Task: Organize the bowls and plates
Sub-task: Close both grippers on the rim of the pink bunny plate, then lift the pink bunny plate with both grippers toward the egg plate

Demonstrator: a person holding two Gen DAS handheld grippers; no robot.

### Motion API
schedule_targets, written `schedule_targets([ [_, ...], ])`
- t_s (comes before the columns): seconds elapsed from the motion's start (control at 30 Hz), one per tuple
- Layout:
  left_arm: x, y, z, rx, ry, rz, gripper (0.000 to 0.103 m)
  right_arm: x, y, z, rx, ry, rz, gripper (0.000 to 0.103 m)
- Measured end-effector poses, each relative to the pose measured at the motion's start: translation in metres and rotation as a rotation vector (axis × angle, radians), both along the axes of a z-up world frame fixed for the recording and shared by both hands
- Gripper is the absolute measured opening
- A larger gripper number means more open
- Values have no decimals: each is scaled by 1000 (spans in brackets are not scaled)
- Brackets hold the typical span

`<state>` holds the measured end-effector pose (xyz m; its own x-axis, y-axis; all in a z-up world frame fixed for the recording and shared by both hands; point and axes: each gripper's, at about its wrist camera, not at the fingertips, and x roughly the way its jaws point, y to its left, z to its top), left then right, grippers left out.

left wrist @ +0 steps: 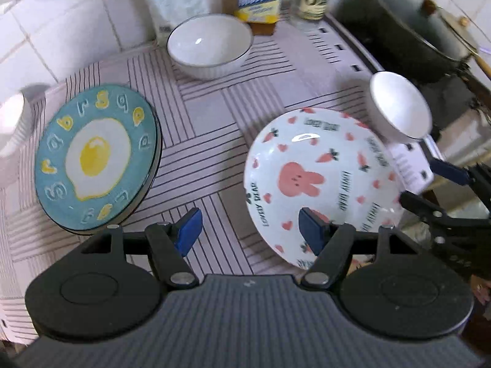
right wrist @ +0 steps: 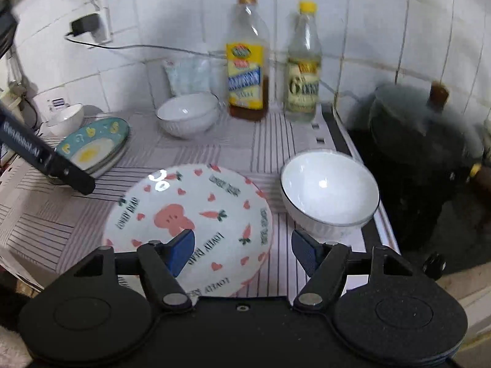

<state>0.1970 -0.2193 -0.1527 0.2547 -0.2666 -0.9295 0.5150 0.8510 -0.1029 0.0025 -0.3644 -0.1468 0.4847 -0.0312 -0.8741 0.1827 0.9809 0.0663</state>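
A white plate with a pink rabbit and carrots (left wrist: 322,181) (right wrist: 190,214) lies on the striped cloth. A teal plate with a fried-egg picture (left wrist: 98,156) (right wrist: 92,147) rests on another plate at the left. One white bowl (left wrist: 210,46) (right wrist: 187,115) stands at the back, a second (left wrist: 399,107) (right wrist: 330,190) just right of the rabbit plate, and a small one (right wrist: 66,118) at the far left. My left gripper (left wrist: 250,225) is open above the cloth, its right finger over the rabbit plate's near-left rim. My right gripper (right wrist: 244,248) is open over that plate's right rim.
Two bottles (right wrist: 247,61) (right wrist: 303,67) and a white bag (right wrist: 187,75) stand along the tiled wall. A dark lidded pot (right wrist: 423,153) sits on the stove at the right. A plug and cable (right wrist: 86,24) hang on the wall at the left.
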Motion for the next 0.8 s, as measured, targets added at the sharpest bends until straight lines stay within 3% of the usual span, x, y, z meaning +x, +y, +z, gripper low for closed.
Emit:
schedule_targets([
  [0.13, 13, 1, -28, -9, 36, 53, 69, 4, -17, -30, 105, 55, -28, 74],
  [0.33, 17, -3, -55, -43, 87, 94, 69, 4, -27, -56, 171, 89, -46, 68],
  [0.43, 16, -6, -62, -61, 107, 97, 65, 3, -31, -61, 214, 85, -50, 57],
  [0.5, 14, -9, -65, -56, 99, 93, 58, 1, -34, -61, 224, 62, -72, 29],
  [0.57, 14, -12, -67, -43, 87, 89, 52, 2, -39, -61, 246, 63, -96, 19],
  [0.67, 16, -15, -73, -29, 95, 96, 36, 4, -41, -63, 256, 63, -112, 17],
  [0.8, 18, -15, -75, -34, 133, 54, 28, 7, -42, -66, 284, 85, -137, 17],
])
